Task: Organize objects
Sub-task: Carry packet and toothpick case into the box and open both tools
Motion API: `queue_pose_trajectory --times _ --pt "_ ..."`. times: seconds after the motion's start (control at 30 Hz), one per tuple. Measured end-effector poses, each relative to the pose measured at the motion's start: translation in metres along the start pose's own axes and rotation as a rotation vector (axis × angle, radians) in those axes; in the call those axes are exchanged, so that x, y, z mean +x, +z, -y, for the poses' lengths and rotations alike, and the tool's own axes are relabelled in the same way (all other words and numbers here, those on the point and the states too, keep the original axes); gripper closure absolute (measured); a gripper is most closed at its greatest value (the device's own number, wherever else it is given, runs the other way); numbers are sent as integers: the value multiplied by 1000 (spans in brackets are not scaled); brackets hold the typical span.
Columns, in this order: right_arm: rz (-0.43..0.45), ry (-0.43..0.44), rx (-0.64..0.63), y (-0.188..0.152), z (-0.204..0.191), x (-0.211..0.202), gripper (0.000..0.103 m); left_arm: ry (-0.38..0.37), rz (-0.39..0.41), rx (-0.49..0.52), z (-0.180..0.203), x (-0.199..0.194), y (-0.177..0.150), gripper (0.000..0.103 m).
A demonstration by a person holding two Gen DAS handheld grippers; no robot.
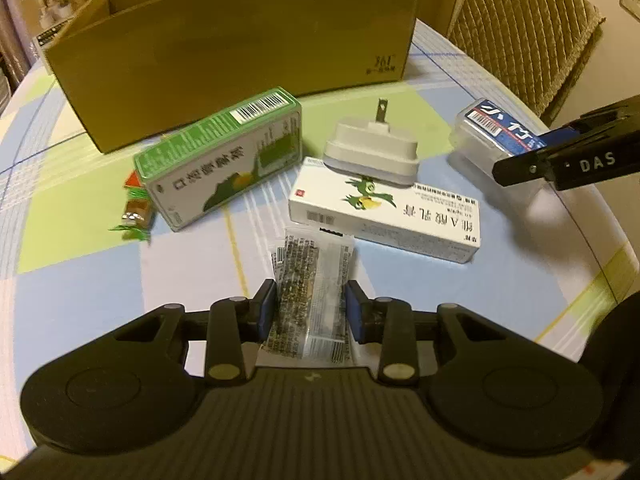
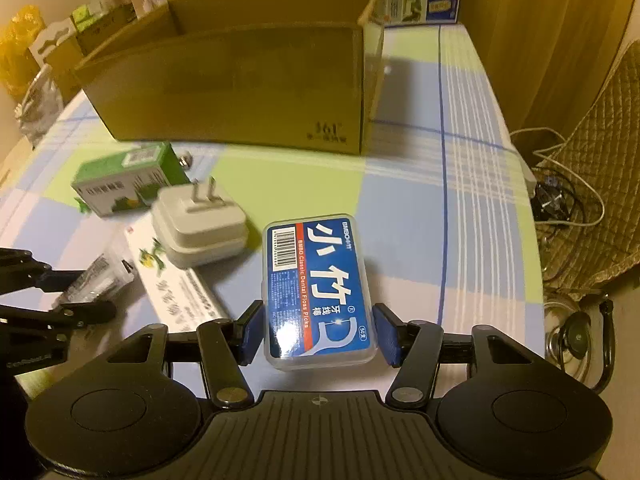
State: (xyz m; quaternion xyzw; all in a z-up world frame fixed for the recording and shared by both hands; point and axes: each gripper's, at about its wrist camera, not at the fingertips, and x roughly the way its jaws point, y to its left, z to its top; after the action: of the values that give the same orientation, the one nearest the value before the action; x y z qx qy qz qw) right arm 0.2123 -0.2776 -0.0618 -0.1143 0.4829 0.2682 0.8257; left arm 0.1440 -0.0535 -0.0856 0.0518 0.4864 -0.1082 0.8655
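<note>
Gripping a clear sachet [image 1: 310,292] lengthwise in our left gripper [image 1: 311,308], we straddle the floss box [image 2: 316,292], long axis pointing away, with our right gripper [image 2: 318,334] spread, not quite touching.

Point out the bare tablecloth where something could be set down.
Free: the cloth right of the floss box, up to the cardboard box. Also left of the sachet. Crowded: around the charger, white carton and green carton.

Left gripper [image 1: 311,306] clamped shut; right gripper [image 2: 318,330] spread wide
</note>
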Motion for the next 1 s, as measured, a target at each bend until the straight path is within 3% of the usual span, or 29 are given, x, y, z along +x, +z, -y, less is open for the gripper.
queue_pose_trajectory --times 0.57,1.0 --pt "115 30 -1 25 -45 -64 49 34 116 -24 -20 -68 33 72" --pt "222 44 -5 92 -68 -90 49 56 202 -13 -58 -107 103 72"
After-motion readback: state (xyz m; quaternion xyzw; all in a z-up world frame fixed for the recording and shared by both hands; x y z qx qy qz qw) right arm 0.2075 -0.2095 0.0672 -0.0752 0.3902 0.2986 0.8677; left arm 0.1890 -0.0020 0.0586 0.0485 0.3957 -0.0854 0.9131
